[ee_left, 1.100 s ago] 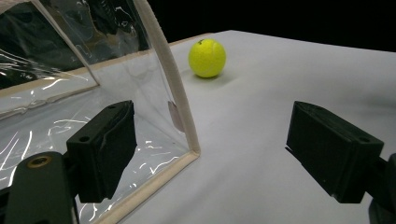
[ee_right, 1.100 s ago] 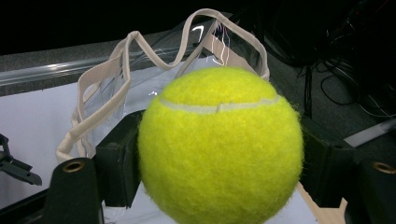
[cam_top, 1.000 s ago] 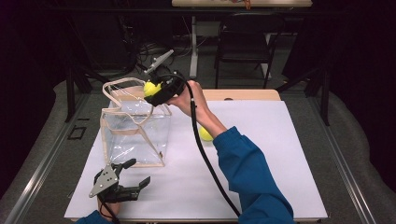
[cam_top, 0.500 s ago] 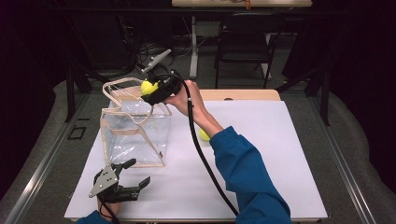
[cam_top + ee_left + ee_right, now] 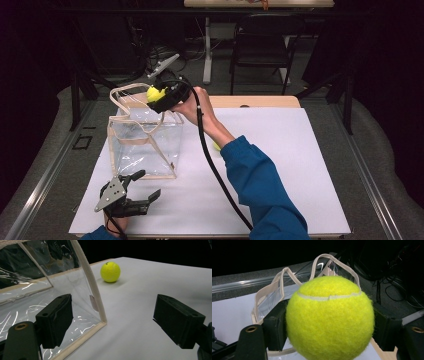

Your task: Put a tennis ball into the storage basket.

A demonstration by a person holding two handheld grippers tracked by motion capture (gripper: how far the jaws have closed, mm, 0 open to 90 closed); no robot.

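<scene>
Over the left half of the white bench (image 5: 300, 165), items as follows. Clear plastic bag (image 5: 145, 145) with cream trim and two looped handles, standing upright, mouth open upward. Right gripper (image 5: 159, 95), held above the bag's far rim, its fingers (image 5: 274, 325) clamped on either side of a yellow tennis ball (image 5: 329, 317); the ball sits squarely between the pads, seam on top. Second tennis ball (image 5: 110, 271), loose on the bench beside the bag, partly behind the person's blue sleeve (image 5: 265, 190) in the high view. Left gripper (image 5: 137, 192), low on the bench just in front of the bag's near corner, fingers (image 5: 56, 320) spread wide and holding nothing.

Step in hand, as judged: dropping the held ball into the bag. To do it well, the ball should come over the middle of the mouth, clear of the handles, which arch across the opening and could deflect it. Lower before releasing, since the thin walls may tip. The left gripper could steady the near edge.
</scene>
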